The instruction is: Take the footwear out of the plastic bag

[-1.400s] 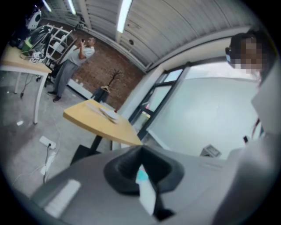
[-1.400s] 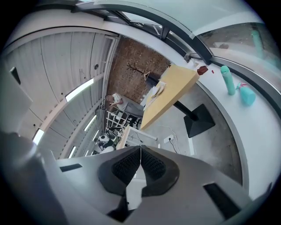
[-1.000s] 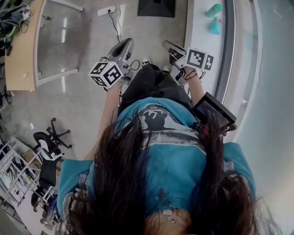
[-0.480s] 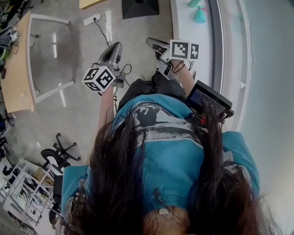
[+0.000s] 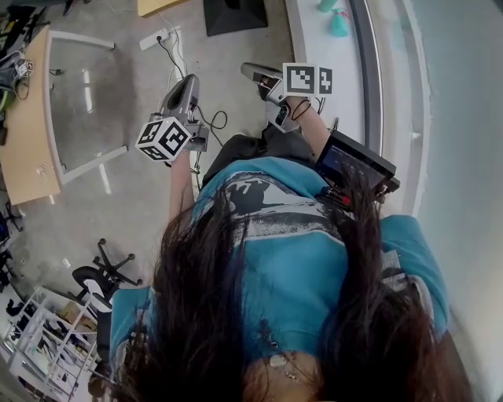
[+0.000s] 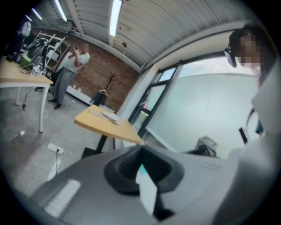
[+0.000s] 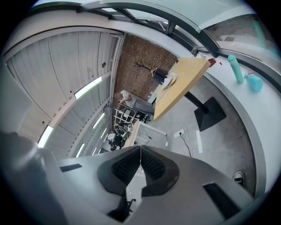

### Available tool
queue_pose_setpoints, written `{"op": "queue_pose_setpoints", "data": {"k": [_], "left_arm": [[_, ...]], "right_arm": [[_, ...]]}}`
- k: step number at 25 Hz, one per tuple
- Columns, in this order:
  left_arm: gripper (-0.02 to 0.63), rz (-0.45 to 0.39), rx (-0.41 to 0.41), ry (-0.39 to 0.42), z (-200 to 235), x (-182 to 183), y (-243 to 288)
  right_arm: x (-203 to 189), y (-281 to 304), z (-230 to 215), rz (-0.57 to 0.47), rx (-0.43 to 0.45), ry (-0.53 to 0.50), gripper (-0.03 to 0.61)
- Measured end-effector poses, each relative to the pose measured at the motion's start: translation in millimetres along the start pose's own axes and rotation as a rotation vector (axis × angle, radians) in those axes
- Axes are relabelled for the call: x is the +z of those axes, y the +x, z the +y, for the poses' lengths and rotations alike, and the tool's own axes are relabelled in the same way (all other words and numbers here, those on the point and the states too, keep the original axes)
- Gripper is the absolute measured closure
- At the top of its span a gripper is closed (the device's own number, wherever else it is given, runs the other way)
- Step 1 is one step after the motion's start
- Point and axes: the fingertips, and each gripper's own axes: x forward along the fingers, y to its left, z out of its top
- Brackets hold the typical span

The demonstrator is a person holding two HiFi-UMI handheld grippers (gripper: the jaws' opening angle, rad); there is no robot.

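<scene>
No plastic bag and no footwear to take out show in any view. In the head view I see the person's long dark hair and blue shirt from above. The left gripper (image 5: 182,88) is held out over the grey floor, jaws shut with nothing between them. The right gripper (image 5: 255,72) points toward the white ledge (image 5: 314,39), also shut and holding nothing. In the left gripper view the left gripper (image 6: 141,153) has its dark pads together. The right gripper (image 7: 140,151) looks the same in its own view.
A wooden table (image 5: 27,118) stands at the left and a power strip (image 5: 156,38) with cables lies on the floor ahead. Further on are a black table base (image 5: 234,14), teal bottles (image 5: 338,23) on the ledge, an office chair (image 5: 102,271) and a rack (image 5: 39,345). A distant person (image 6: 70,72) stands by a wall.
Both grippers have shifted up and slightly left in the head view as the person and camera moved. Their jaws stayed shut.
</scene>
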Motion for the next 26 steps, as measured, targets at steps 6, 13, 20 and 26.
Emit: {"op": "queue_pose_setpoints", "data": {"k": [6,13,20,26], "left_arm": [[0.615,-0.008,-0.009,-0.024,4,-2,2],[0.615,-0.024,-0.013,-0.057,10,-3,0],[0.615,-0.035,-0.011,-0.078,9,1,-6],[0.615,-0.047,-0.005,-0.090,12,3,-6]], "right_arm": [[2,0,1,0.014,-0.024,-0.015,0.563],[2,0,0,0.018,-0.048,-0.009,0.563],[3,-2,5,0.027,-0.068,-0.017,0.563],[3,-2,4,0.033,-0.071,-0.018,0.563]]}}
